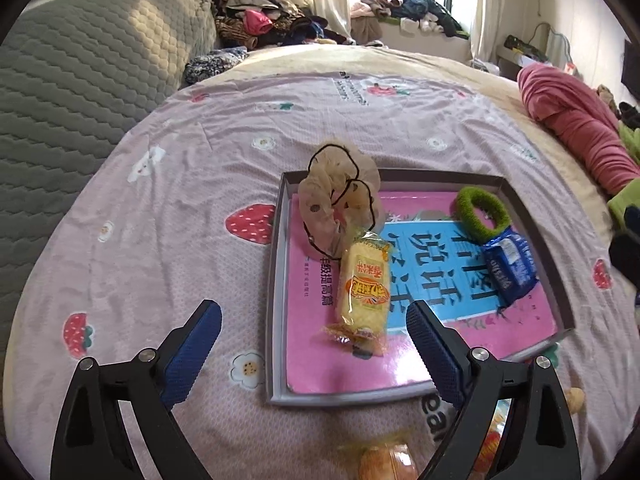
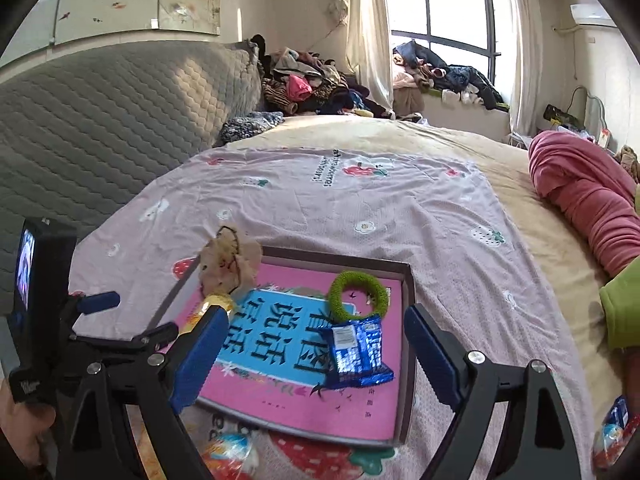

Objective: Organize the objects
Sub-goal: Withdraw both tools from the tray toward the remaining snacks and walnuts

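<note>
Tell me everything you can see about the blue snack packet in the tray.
The blue snack packet is a small glossy foil wrapper, blue with white print and a pale label panel, sealed with crimped ends and slightly crinkled. It lies flat inside the shallow grey tray, resting on the pink and blue book cover, just below the green hair tie and about touching it. Neither gripper touches it.

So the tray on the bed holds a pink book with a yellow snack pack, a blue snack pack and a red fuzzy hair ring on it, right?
Nearly. The fuzzy hair ring is green, not red, as the right wrist view shows. It lies on the pink book in the tray, with the yellow snack pack and blue snack pack.
</note>
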A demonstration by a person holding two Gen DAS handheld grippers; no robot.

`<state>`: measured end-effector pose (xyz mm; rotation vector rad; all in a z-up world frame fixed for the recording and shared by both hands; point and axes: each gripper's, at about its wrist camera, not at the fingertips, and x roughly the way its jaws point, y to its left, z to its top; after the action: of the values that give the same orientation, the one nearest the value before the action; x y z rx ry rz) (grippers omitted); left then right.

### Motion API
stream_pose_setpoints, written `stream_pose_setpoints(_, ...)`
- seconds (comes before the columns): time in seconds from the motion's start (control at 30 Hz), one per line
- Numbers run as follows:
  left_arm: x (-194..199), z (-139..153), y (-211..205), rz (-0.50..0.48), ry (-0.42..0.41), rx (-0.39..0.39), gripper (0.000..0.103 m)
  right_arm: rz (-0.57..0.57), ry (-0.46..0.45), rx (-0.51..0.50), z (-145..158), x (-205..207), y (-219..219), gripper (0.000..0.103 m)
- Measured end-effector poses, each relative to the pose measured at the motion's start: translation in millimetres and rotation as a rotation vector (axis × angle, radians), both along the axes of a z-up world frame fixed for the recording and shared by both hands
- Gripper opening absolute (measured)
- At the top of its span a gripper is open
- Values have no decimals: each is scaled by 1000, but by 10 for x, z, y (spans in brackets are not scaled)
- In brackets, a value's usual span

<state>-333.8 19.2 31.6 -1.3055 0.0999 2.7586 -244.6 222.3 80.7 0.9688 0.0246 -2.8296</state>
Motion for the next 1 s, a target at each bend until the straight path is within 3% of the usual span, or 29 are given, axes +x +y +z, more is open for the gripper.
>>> stream_pose_setpoints(0.23, 343, 228, -71, -12, 16, 9, 94, -13, -5, 38, 159, 362, 0, 91)
stream_pose_setpoints(1.0, 1439, 548, -58, -47, 10, -30, 94, -45, -9, 68, 674, 1399, -15, 92)
